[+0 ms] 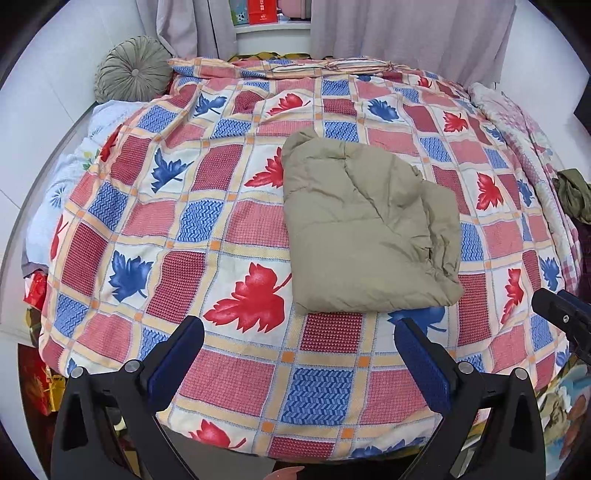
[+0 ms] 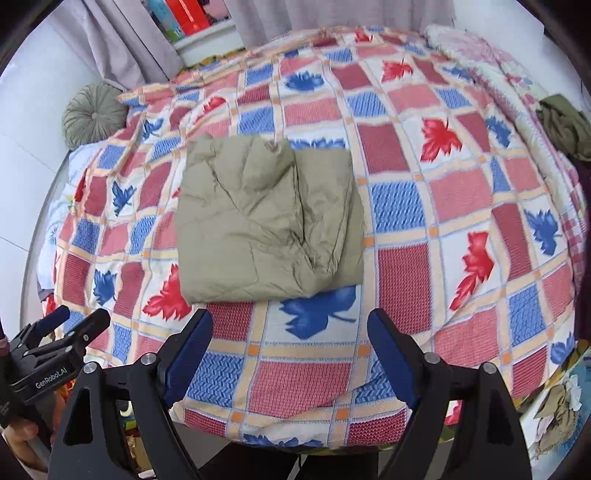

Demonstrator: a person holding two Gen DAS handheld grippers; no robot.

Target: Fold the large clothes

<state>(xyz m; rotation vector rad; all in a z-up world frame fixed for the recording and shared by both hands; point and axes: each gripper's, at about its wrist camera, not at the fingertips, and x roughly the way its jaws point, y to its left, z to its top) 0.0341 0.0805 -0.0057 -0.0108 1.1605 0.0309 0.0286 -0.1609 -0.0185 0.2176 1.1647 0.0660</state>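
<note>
- "GenRobot.AI" is printed on the left tongs (image 2: 79,323), seen beside the right tongs (image 2: 290,332).
- Both tongs gape wide, empty, above the bed's near edge.
- The folded khaki garment (image 1: 365,225) lies mid-bed on the leaf-patterned quilt (image 1: 229,229).
- Beyond the garment: round cushion (image 1: 133,68), curtains (image 1: 406,29).

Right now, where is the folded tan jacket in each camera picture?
Left wrist: the jacket lies right of centre on the quilt, beyond the open left gripper.
Right wrist: the jacket lies left of centre, beyond the open right gripper.
Shared landmark: the round cushion, upper left in both.
</note>
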